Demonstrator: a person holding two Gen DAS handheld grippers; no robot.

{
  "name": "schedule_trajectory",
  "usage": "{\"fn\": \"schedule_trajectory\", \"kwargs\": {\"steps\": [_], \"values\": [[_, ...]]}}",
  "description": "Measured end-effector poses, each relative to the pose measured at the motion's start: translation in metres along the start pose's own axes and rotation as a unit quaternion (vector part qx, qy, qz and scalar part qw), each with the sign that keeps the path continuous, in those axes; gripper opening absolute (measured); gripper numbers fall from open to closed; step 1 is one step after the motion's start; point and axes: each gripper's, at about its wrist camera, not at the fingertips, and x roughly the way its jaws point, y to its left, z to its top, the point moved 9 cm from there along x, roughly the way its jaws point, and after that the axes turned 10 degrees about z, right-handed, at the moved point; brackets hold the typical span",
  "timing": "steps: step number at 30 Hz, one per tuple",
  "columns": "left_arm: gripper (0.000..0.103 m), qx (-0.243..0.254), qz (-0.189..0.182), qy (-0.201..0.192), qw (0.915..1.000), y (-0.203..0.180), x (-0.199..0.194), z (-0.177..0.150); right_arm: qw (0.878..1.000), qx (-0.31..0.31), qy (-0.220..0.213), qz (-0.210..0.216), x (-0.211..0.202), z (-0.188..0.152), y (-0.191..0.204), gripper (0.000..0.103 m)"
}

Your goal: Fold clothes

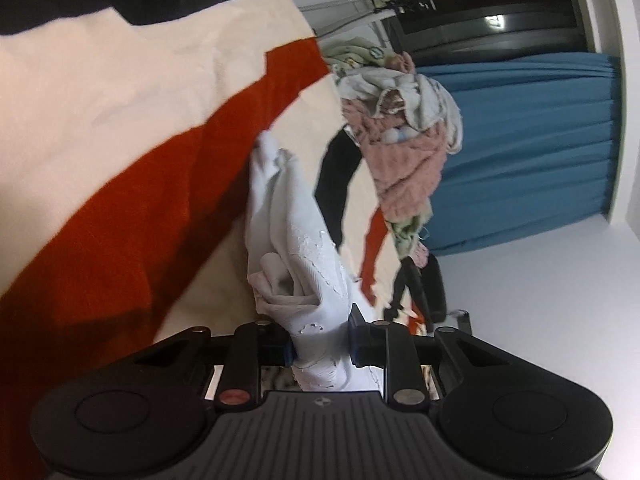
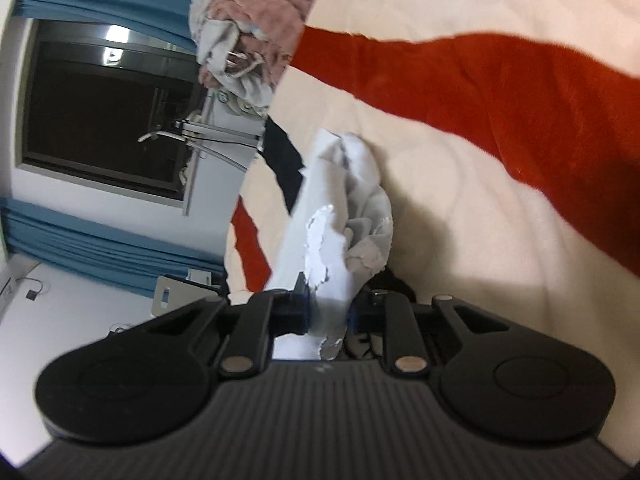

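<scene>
A crumpled pale blue-white garment (image 1: 292, 232) with a cracked white print stretches away from my left gripper (image 1: 320, 344), whose blue pads press on its near end. In the right wrist view the same pale garment (image 2: 340, 208) runs from a bunched far end into my right gripper (image 2: 328, 312), which is shut on it. The cloth hangs between both grips over a cream, red and black blanket (image 1: 120, 120). Both views are rolled sideways.
A heap of mixed clothes (image 1: 404, 128), pink, white and green, lies on the blanket (image 2: 480, 140) beyond the garment. A blue curtain (image 1: 532, 140), a dark window (image 2: 108, 116), a metal drying rack (image 1: 380, 4) and the white floor (image 2: 60, 320) surround the bed.
</scene>
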Motion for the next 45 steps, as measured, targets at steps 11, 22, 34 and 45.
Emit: {"fn": "schedule_trajectory", "kwargs": {"steps": [11,22,34,45], "values": [[0.025,0.034,-0.017,0.066,0.9971,-0.093,-0.022,-0.010,0.997,-0.037,-0.062,0.033,-0.067,0.037,0.083,0.021],[0.025,0.140,0.039,0.089,0.9854,-0.251,0.105,-0.003,0.996,0.000,-0.084,0.000,-0.027,0.193,0.095,0.021],[0.025,0.264,-0.055,0.054,0.9616,-0.412,0.326,0.013,0.971,-0.156,-0.180,-0.025,0.047,0.391,0.107,0.021],[0.026,0.370,0.023,0.108,0.9222,-0.239,0.385,-0.074,0.978,-0.109,-0.109,-0.141,0.056,0.302,-0.098,0.022]]}}
